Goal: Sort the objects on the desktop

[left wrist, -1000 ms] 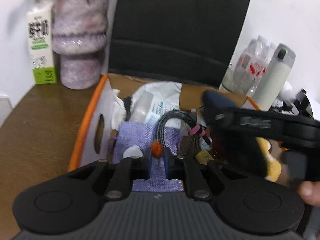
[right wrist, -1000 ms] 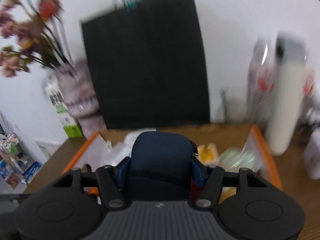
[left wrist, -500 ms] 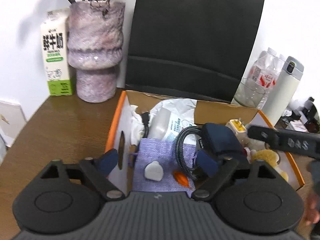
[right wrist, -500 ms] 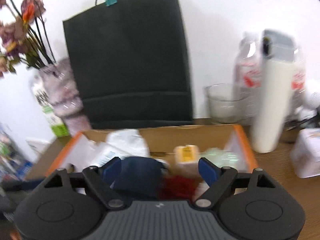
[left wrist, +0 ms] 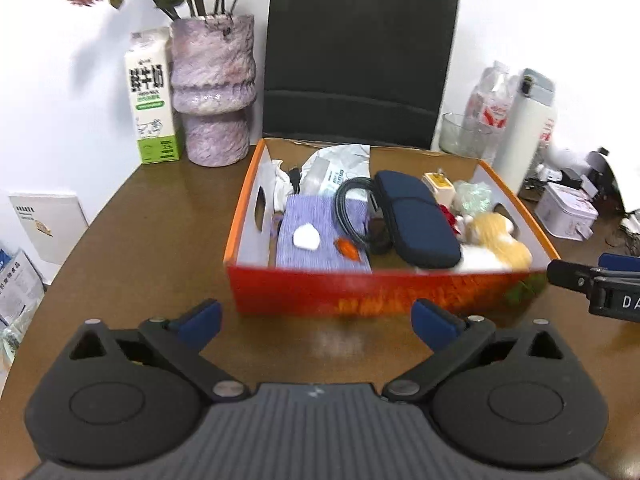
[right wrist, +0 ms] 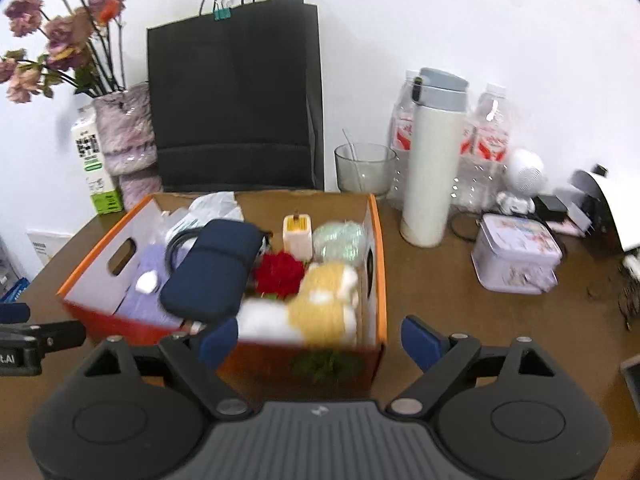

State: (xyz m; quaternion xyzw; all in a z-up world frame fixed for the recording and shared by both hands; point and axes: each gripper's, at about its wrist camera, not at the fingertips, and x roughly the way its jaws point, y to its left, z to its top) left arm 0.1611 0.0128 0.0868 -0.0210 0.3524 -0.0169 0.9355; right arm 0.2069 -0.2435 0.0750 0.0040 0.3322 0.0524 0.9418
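An orange cardboard box (left wrist: 384, 292) stands on the brown desk. Inside lie a dark blue pouch (left wrist: 416, 218), a purple cloth bag (left wrist: 316, 236) with a small white item and an orange item on it, a black cable coil (left wrist: 352, 212), a yellow charger (left wrist: 438, 186) and a yellow-white plush (left wrist: 492, 244). The right wrist view shows the box (right wrist: 378, 248), the pouch (right wrist: 212, 268), a red flower (right wrist: 278, 272) and the plush (right wrist: 324, 304). My left gripper (left wrist: 316, 320) is open and empty in front of the box. My right gripper (right wrist: 316, 340) is open and empty at the box's near right corner.
A purple vase (left wrist: 214, 88) with flowers, a milk carton (left wrist: 152, 96) and a black paper bag (left wrist: 356, 60) stand behind the box. A glass (right wrist: 364, 168), white thermos (right wrist: 432, 156), water bottles (right wrist: 486, 136) and a tin (right wrist: 516, 256) stand to the right.
The right gripper opened and left the blue pouch in the box. The left gripper opened, leaving the small white and orange items on the purple bag. Both pulled back out of the box.
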